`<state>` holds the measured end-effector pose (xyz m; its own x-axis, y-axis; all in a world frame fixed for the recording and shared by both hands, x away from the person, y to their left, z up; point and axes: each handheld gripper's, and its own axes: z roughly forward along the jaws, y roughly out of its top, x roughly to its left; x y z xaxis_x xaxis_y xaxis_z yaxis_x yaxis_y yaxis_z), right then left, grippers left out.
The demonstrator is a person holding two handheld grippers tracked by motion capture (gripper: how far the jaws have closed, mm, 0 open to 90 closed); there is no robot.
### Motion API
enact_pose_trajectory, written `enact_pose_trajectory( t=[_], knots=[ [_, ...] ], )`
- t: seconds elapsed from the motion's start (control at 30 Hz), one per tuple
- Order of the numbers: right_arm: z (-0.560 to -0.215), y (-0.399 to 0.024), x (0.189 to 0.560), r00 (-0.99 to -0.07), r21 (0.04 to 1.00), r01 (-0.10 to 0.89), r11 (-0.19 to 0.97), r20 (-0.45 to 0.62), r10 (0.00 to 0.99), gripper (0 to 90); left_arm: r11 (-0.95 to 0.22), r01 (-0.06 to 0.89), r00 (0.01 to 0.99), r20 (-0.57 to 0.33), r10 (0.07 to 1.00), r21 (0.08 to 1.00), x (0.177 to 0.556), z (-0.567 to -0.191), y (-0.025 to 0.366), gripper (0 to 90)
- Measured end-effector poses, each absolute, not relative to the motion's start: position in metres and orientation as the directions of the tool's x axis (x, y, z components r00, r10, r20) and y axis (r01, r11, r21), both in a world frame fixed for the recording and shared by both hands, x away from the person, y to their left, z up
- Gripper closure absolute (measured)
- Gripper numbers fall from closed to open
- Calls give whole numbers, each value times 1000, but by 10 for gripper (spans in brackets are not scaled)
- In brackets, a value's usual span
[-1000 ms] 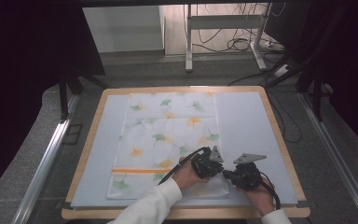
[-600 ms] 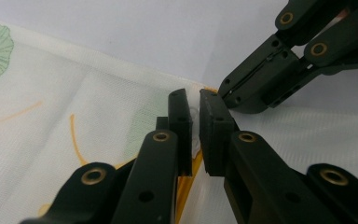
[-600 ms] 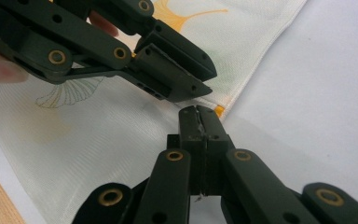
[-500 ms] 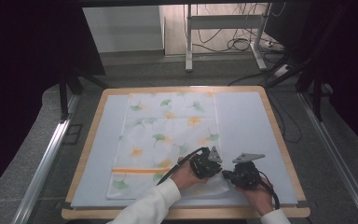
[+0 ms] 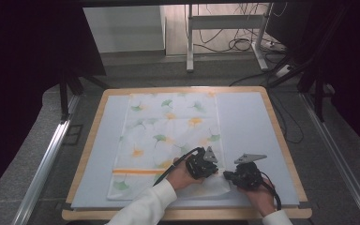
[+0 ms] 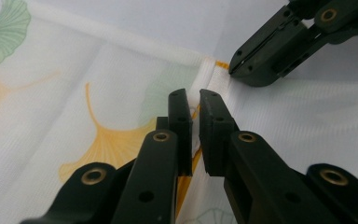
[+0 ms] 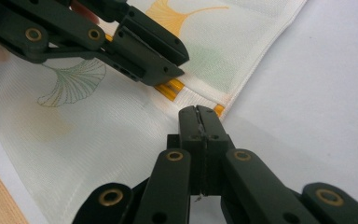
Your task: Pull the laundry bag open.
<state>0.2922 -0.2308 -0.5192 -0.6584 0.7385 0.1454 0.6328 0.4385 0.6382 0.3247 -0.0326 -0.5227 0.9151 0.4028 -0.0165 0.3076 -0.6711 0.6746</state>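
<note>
One worktop (image 5: 248, 122), wood-rimmed with a pale blue-grey surface, carrying everything. One cloth (image 5: 168, 136) spread flat on it, white with green and yellow ginkgo leaves and a single orange stripe (image 5: 136, 171) across near the person's end; long axis running from the near edge away toward the far rim, lying left of the worktop's middle, far end almost touching the far rim, near right corner turned up and folded over toward the grippers. Two hands, each in a white sleeve, entering from the near edge. Two grippers, close together at that near right corner. Left gripper (image 6: 195, 100) low over the cloth by the stripe, jaws drawn narrow with a thin slit between the pads, hem running up between them, grip on it not clear. Right gripper (image 7: 199, 122) just beside it, jaws pressed fully together at the cloth's hemmed edge, a sliver of fabric seemingly pinched in the seam.
</note>
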Motion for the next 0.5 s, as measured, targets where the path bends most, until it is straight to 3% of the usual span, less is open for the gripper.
enact_pose_trajectory(
  t=[0.5],
  knots=[
    [-519,-231,292,-665,639,627,445,141,734,894,-664,319,910,-21,415,676,324,-524,-22,848]
  ],
)
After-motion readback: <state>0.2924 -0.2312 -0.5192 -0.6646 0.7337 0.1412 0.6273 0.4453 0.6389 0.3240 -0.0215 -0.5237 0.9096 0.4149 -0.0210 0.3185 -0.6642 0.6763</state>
